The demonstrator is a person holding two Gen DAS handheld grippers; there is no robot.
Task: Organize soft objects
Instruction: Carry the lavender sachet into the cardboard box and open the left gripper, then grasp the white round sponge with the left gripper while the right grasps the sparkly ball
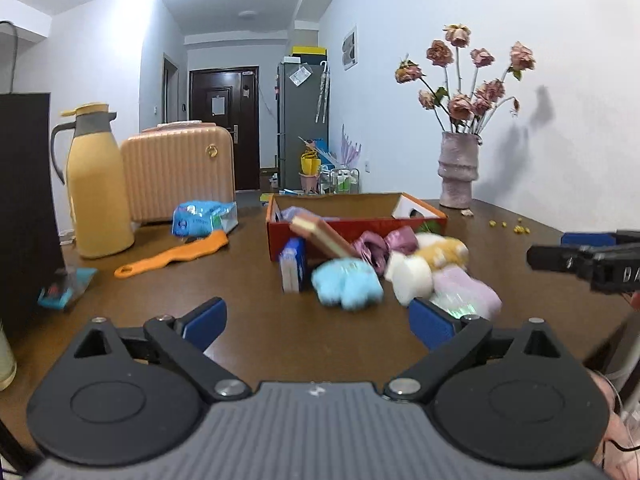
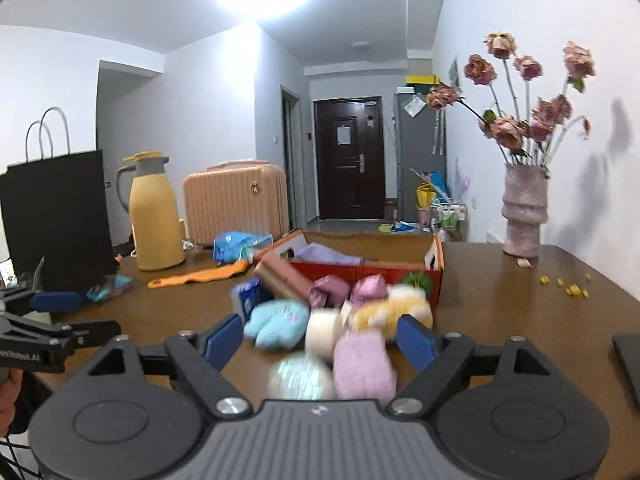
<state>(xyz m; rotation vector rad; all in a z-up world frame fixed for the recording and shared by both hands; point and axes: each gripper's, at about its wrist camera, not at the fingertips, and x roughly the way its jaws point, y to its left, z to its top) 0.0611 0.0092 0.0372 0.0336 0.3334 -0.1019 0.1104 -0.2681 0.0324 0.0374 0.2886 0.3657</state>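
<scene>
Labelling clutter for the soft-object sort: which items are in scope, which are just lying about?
In scope:
- blue plush
- white plush
- yellow plush
- lilac plush
- pink bows
- red cardboard box

Lying about:
- yellow thermos jug
- pink suitcase
- orange comb
- vase of roses
- black paper bag

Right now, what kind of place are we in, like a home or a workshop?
Most likely a lived-in flat. A wooden table stands in the main room with a vase of dried roses on it, and behind it a hallway leads past a fridge to a dark door.
</scene>
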